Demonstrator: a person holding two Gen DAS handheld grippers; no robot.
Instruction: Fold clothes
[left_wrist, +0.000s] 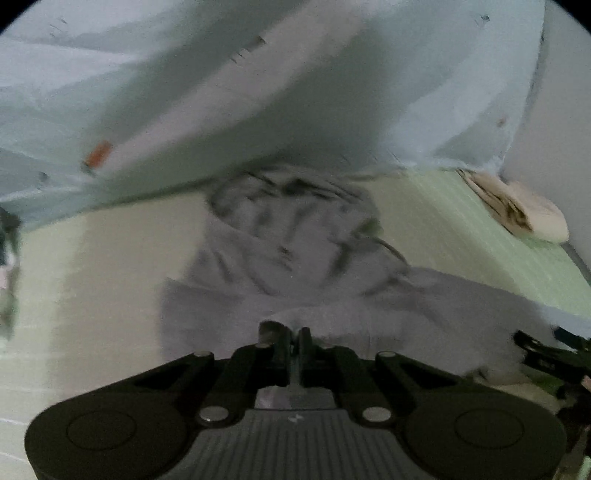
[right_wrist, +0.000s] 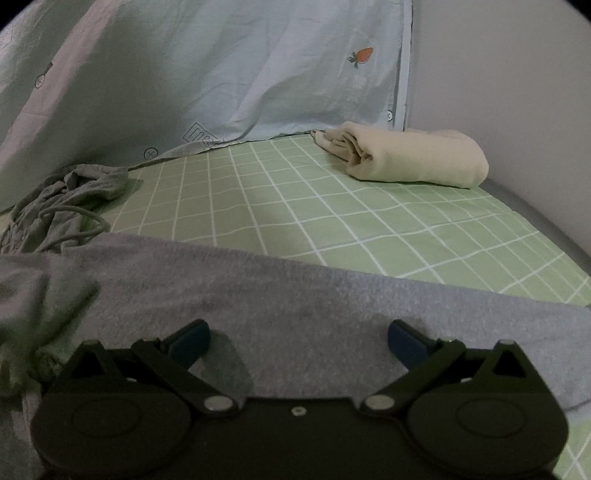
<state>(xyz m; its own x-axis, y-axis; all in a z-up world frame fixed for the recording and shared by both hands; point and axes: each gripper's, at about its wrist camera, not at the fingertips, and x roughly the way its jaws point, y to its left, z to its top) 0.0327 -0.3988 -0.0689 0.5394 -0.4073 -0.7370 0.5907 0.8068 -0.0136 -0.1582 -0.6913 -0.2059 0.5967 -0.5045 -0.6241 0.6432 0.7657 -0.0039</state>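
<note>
Now, in the left wrist view, the left gripper (left_wrist: 294, 341) has its 2 jaws pinched tight on a fold of the grey garment (left_wrist: 280, 266). The picture is blurry. The garment lies bunched on the green checked sheet (left_wrist: 436, 221), and the right gripper (left_wrist: 546, 345) peeks in at the right edge.

Next, in the right wrist view, the right gripper (right_wrist: 297, 343) is spread wide and holds nothing. It sits right over a flat part of the grey garment (right_wrist: 295, 295). A folded cream cloth (right_wrist: 413, 157) rests far off by the wall, near the pale blue curtain (right_wrist: 258, 74).

To fold well, I think the left side should lift slowly. The right one should grab the edge too, so the cloth stays flat.
</note>
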